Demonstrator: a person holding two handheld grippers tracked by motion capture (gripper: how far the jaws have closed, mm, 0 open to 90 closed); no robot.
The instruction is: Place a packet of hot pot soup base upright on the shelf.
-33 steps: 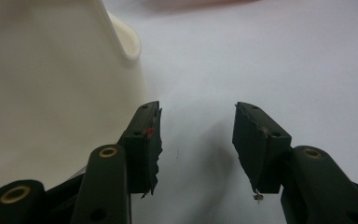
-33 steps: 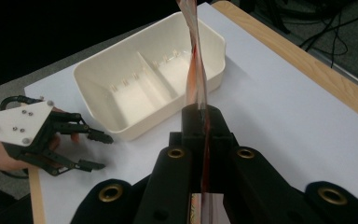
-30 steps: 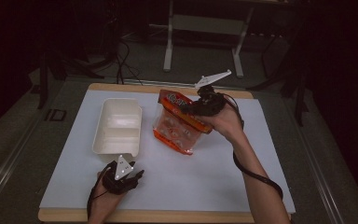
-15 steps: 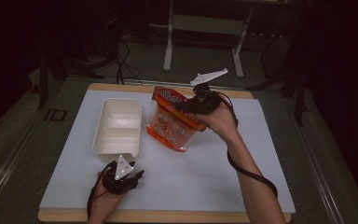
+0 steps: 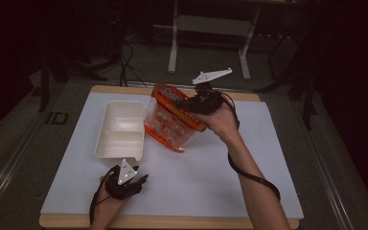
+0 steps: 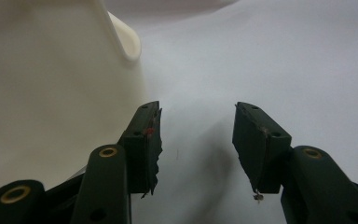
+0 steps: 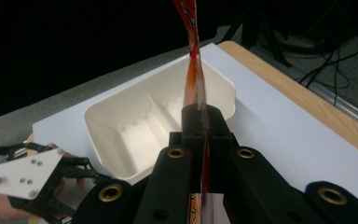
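Note:
An orange and clear snack bag (image 5: 173, 120) hangs above the table's middle, its lower edge near the white sheet, and leans toward a white two-part tray (image 5: 120, 130). My right gripper (image 5: 194, 106) is shut on the bag's upper edge; in the right gripper view the thin orange film (image 7: 195, 79) runs up out of the closed jaws, with the tray (image 7: 121, 135) beyond. My left gripper (image 5: 139, 180) rests low at the front left, open, nothing between its fingers (image 6: 145, 140). The tray's rounded corner (image 6: 123, 39) stands just ahead and left of it.
A white sheet (image 5: 196, 182) covers the wooden table (image 5: 124, 90), with free room at the front and right. Beyond the far edge are dark floor, cables and a metal stand (image 5: 175, 43). The left hand's gripper plate (image 7: 18, 172) sits near the tray's front.
My right gripper has carried the bag leftward and a little higher, so it now reaches the tray's right side. The left gripper has stayed put.

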